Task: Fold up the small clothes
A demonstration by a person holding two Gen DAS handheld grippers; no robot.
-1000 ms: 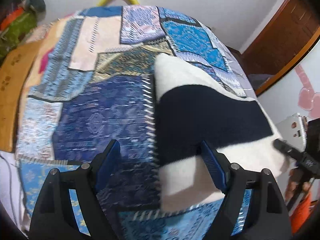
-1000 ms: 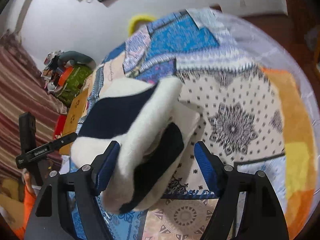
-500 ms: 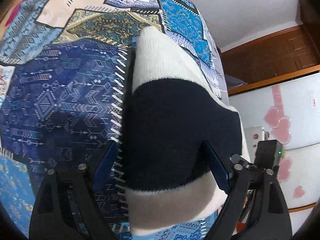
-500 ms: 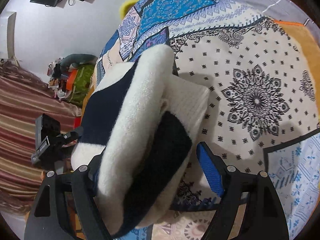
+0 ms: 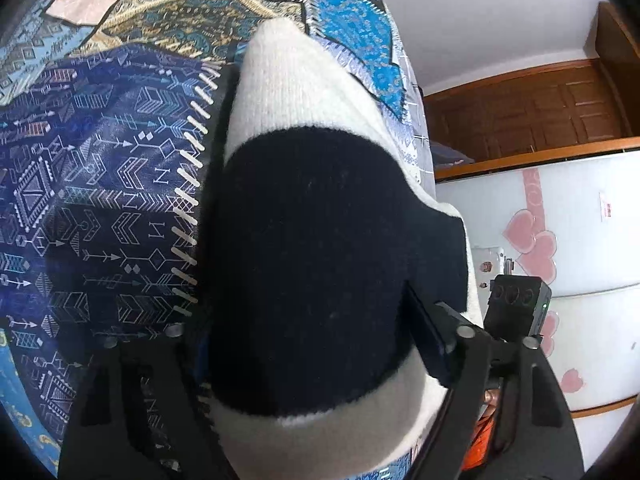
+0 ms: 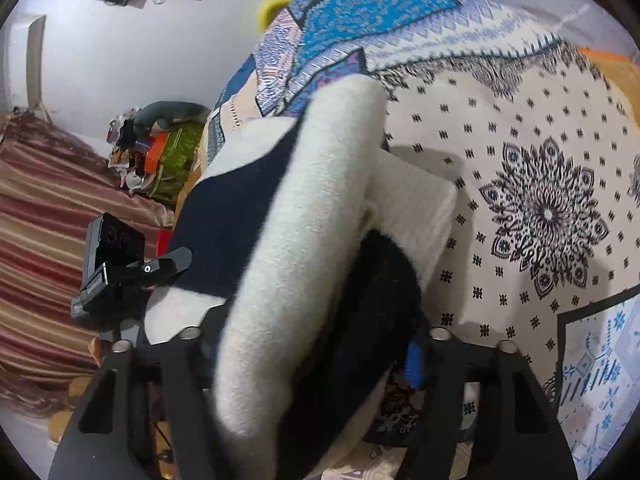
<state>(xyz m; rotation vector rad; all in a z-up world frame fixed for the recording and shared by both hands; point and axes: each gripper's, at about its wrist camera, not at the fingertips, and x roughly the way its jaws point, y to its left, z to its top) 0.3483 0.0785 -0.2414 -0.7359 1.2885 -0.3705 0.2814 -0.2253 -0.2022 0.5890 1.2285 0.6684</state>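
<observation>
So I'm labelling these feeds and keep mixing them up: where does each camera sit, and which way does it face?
Left wrist: on the left gripper, looking down along its jaws, which are closing around the cream-and-navy knit over the patchwork bedspread.
Right wrist: on the right gripper, jaws closing on the bunched knit, facing the mandala patch.
Both show the knit, the bedspread, and the other gripper's camera.

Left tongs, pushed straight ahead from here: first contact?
The sweater. Its dark band already fills the gap between the left tongs, which are closing around it; the patterned bedspread likely lies just beneath.
</observation>
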